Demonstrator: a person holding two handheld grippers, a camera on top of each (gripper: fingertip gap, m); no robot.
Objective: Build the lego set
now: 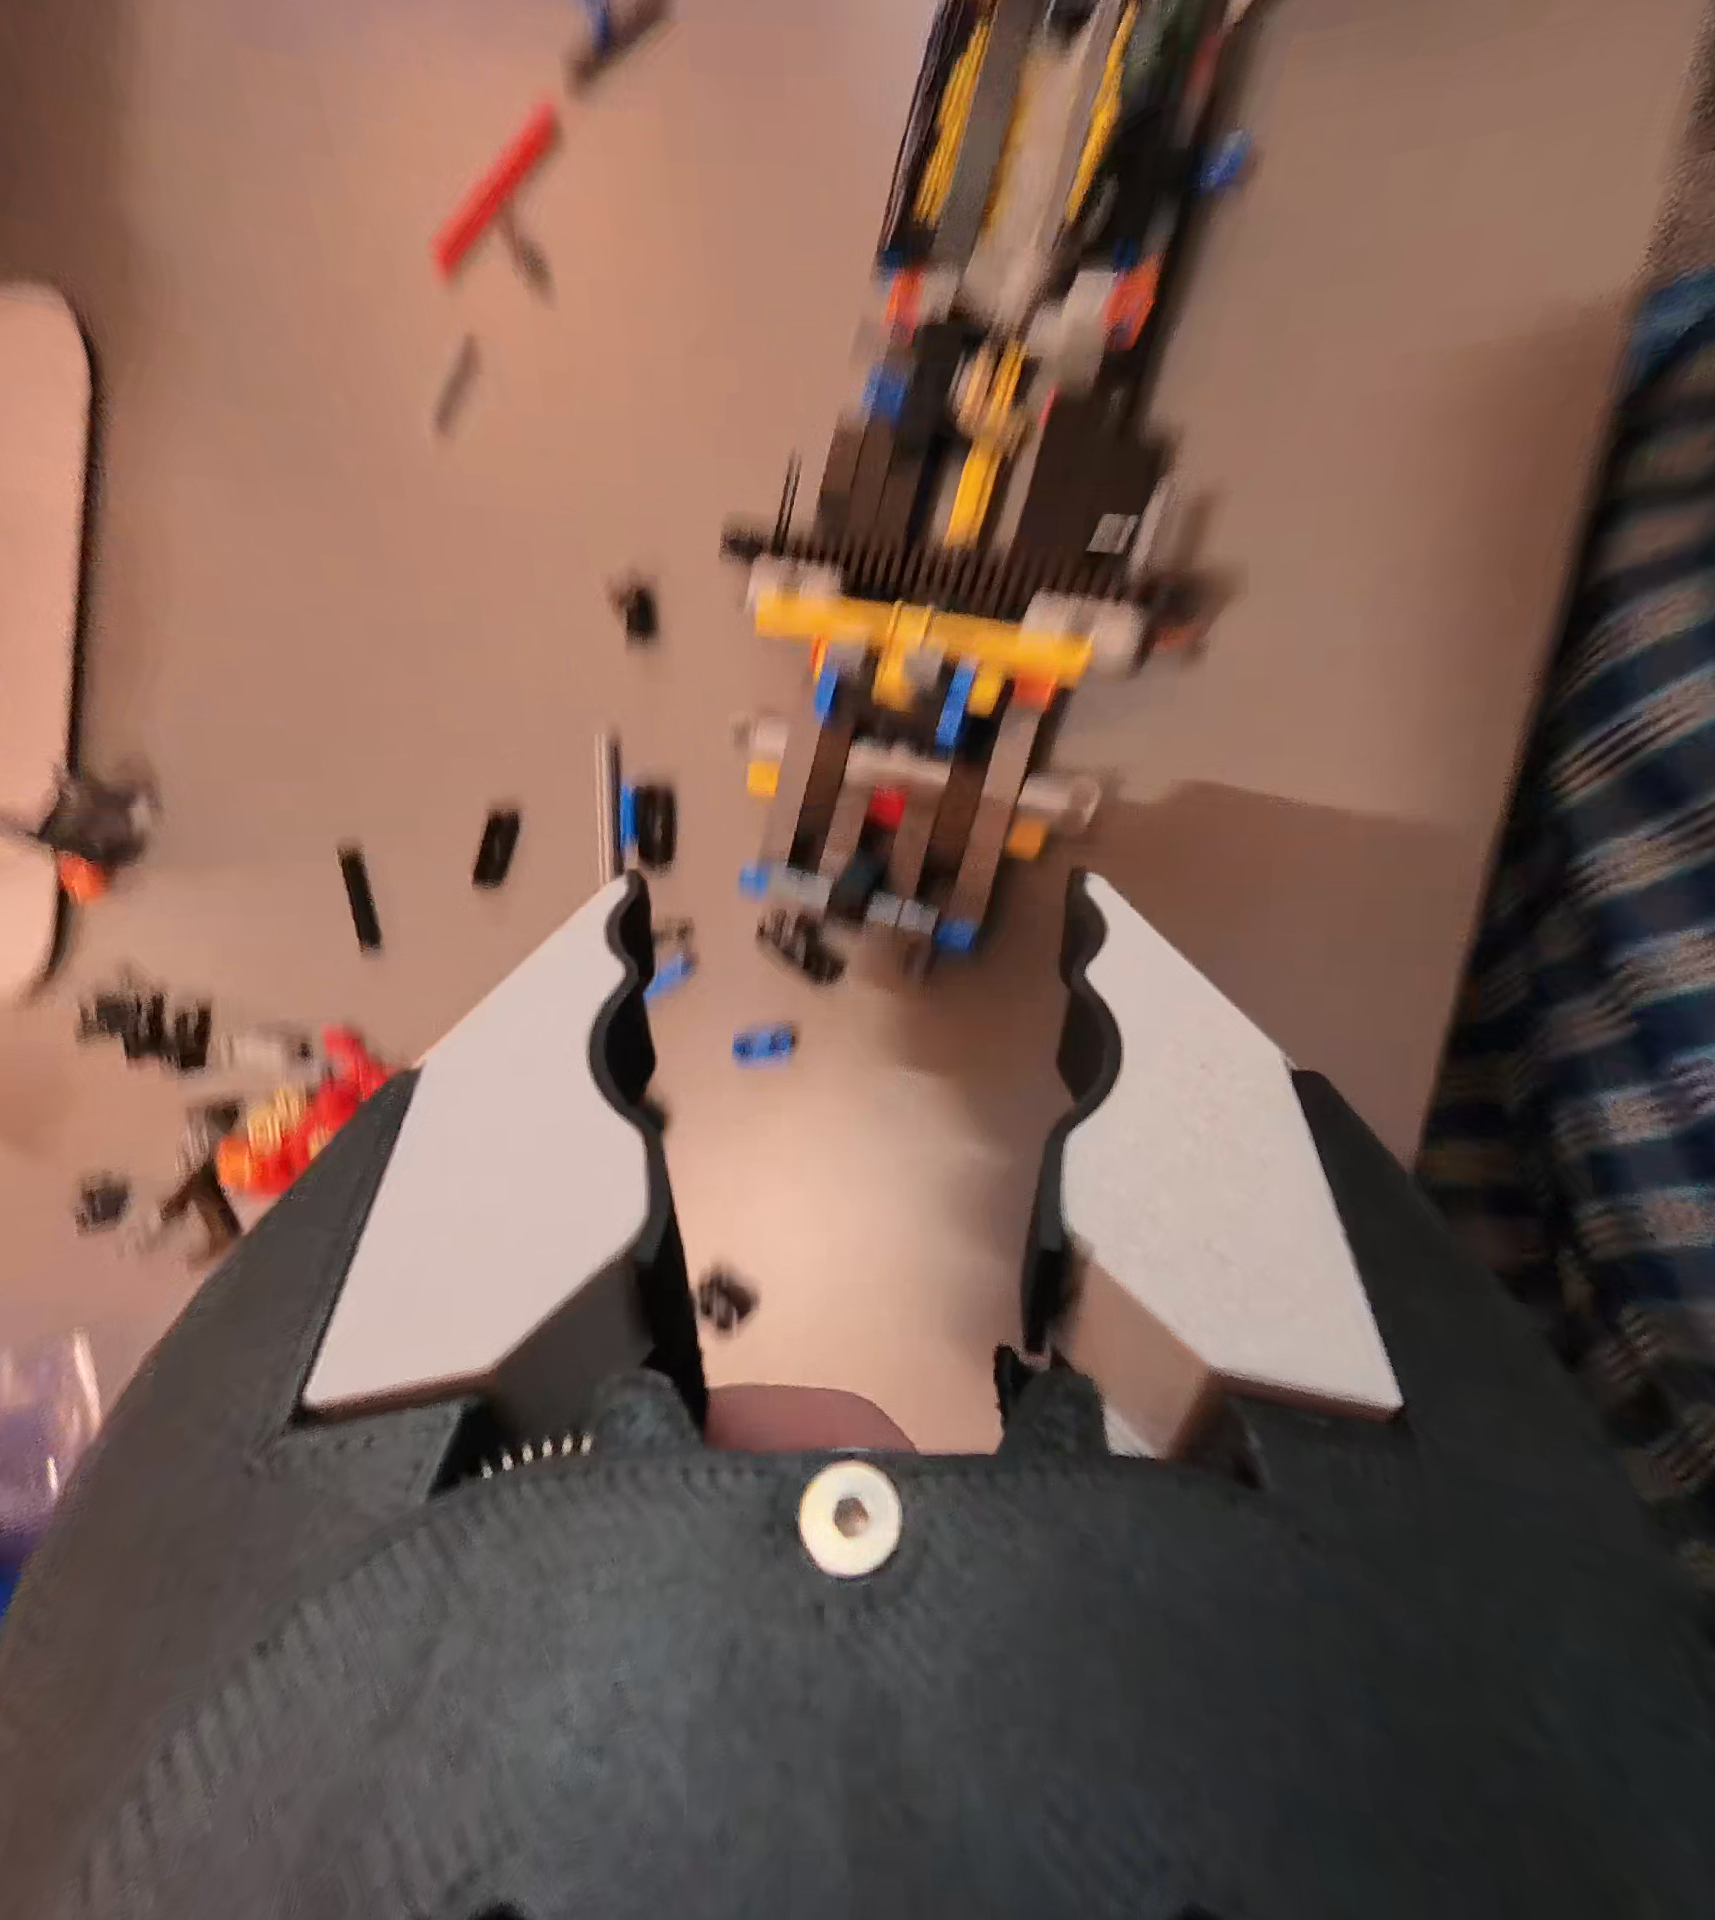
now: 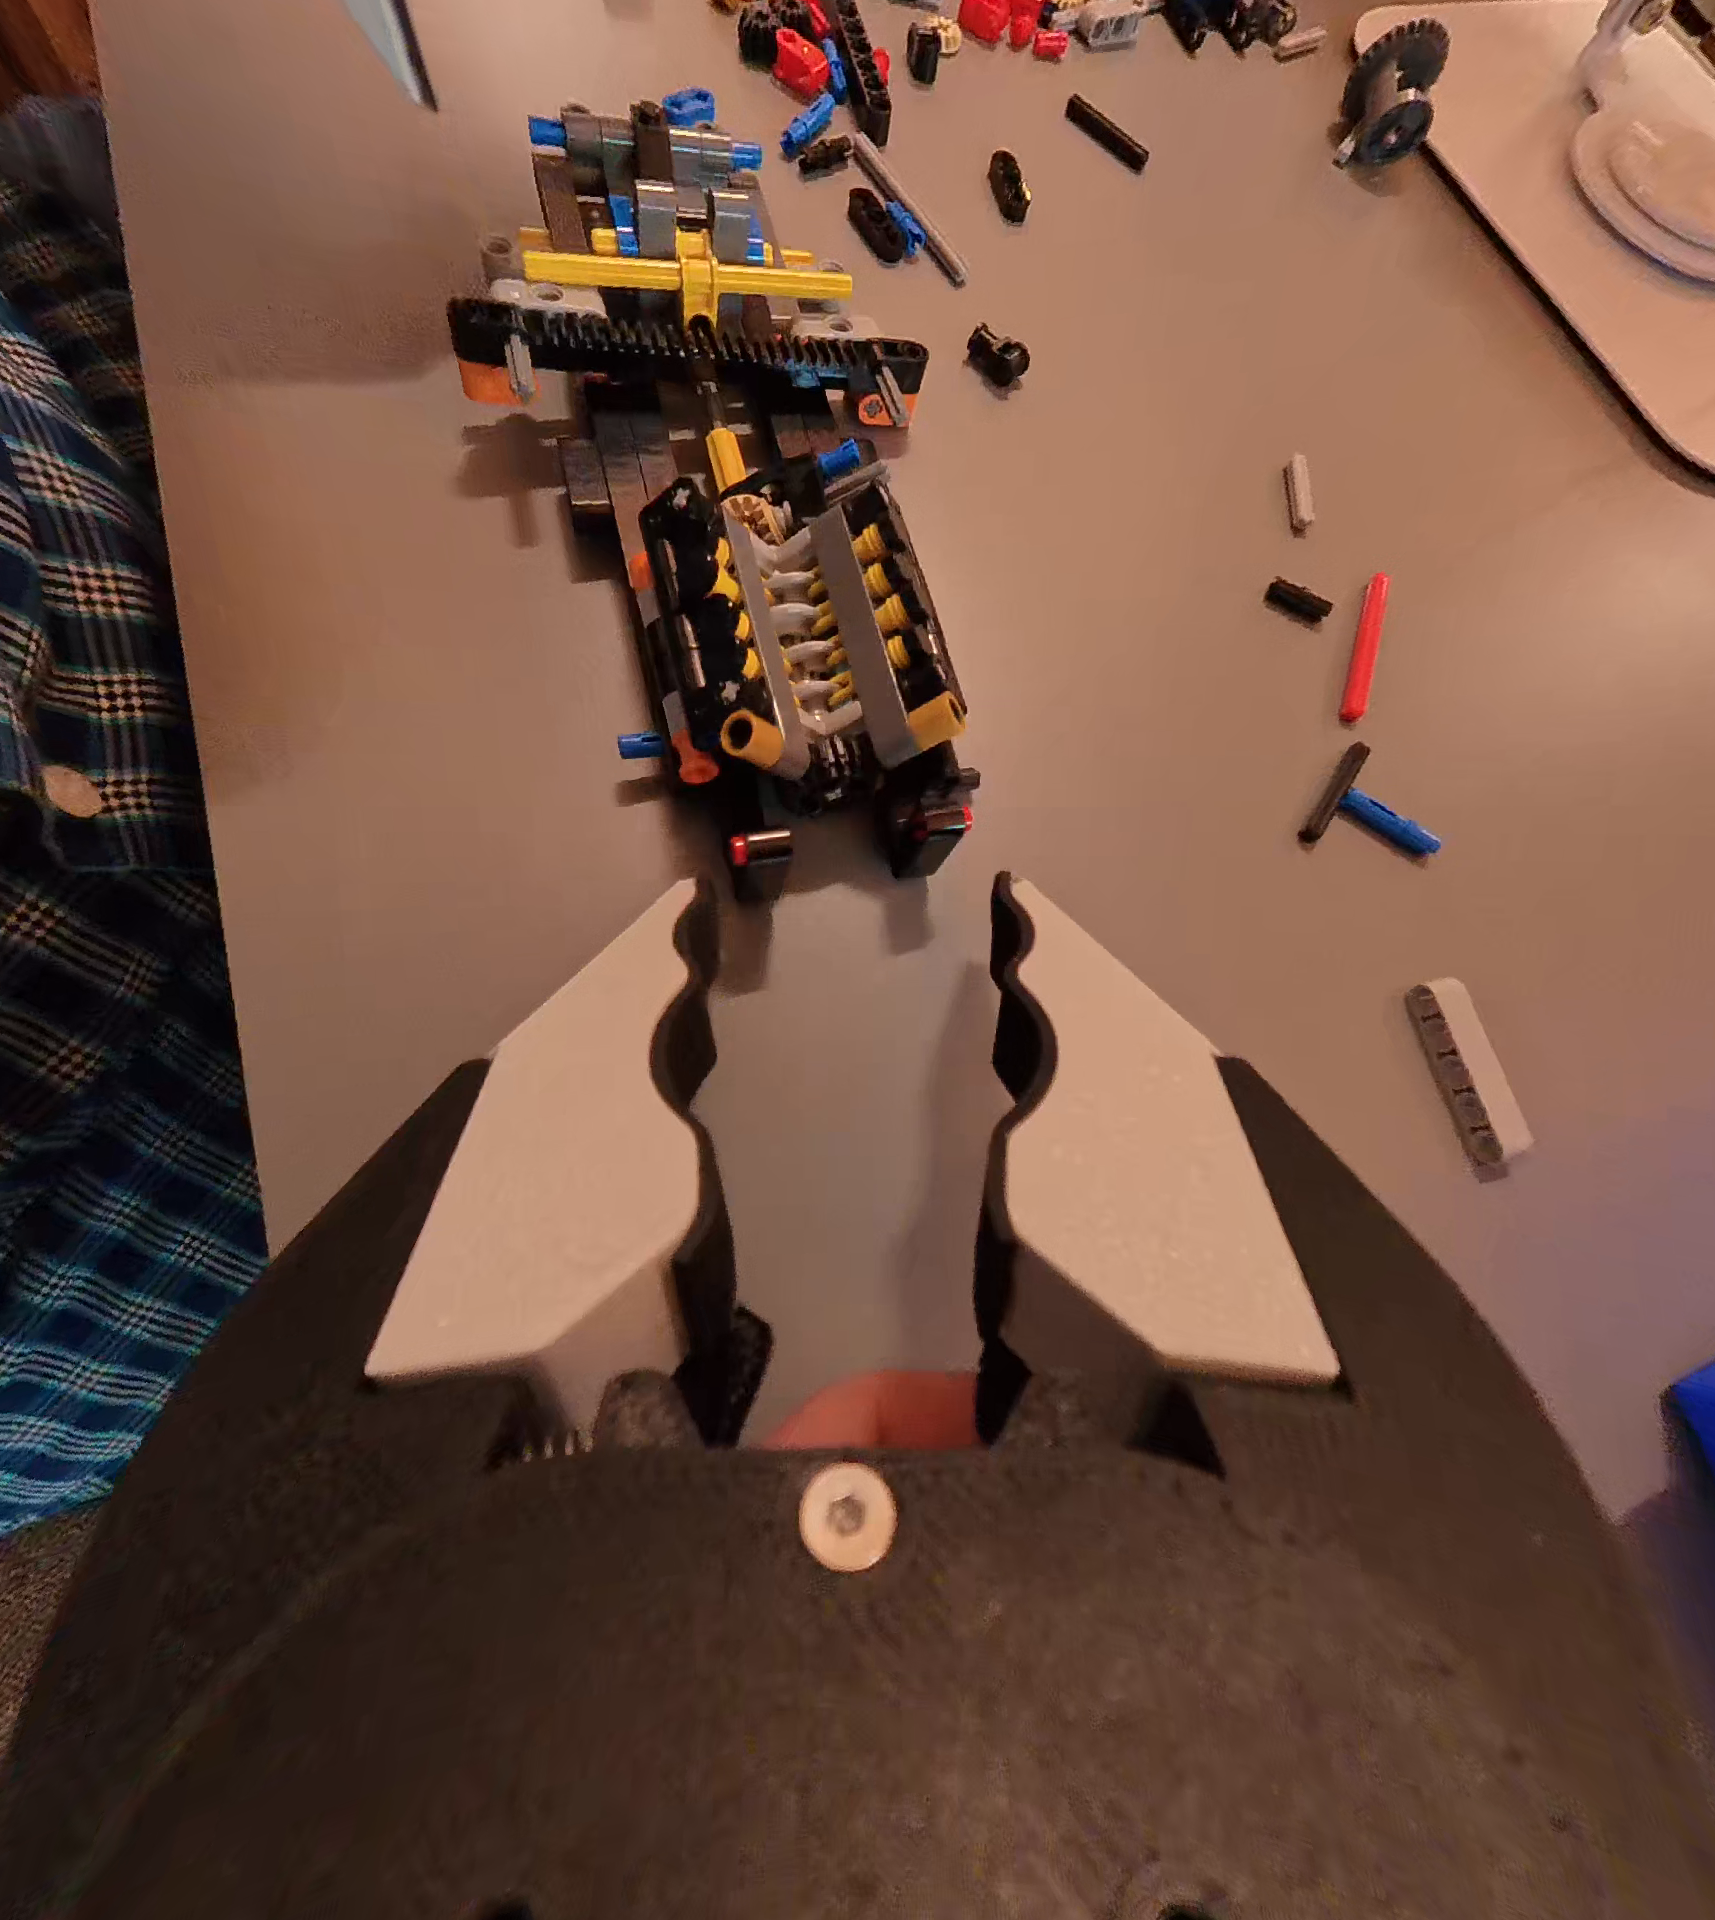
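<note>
While I hold both tools above the grey table [image 2: 1196, 727], my right gripper [image 2: 842, 914] sits at the bottom centre of its frame with its jaws spread and nothing between them, only bare tabletop showing in the gap. Just beyond its fingertips, in the middle of the frame, lies the half-built lego model [image 2: 728, 499], a long black chassis with a yellow and grey engine block at the near end and a yellow cross-axle over a black toothed rack farther up. To the right of it, well apart, I see a grey beam [image 2: 1466, 1075], a blue pin joined to a black piece [image 2: 1372, 810] and a red axle [image 2: 1364, 646]. Farther off, along the top edge, loose red, black and blue parts [image 2: 832, 62] are scattered, with a black gear [image 2: 1393, 94] at the upper right. A plaid sleeve [image 2: 22, 727] fills the left edge. In the left wrist view, which is blurred, my left gripper [image 1: 853, 904] is likewise released and empty, and a small blue piece [image 1: 762, 1042] lies on the table between its fingers. Beyond its tips the same model [image 1: 957, 644] stretches toward the top of the frame, and a heap of red and black parts [image 1: 292, 1122] lies at the lower left.
</note>
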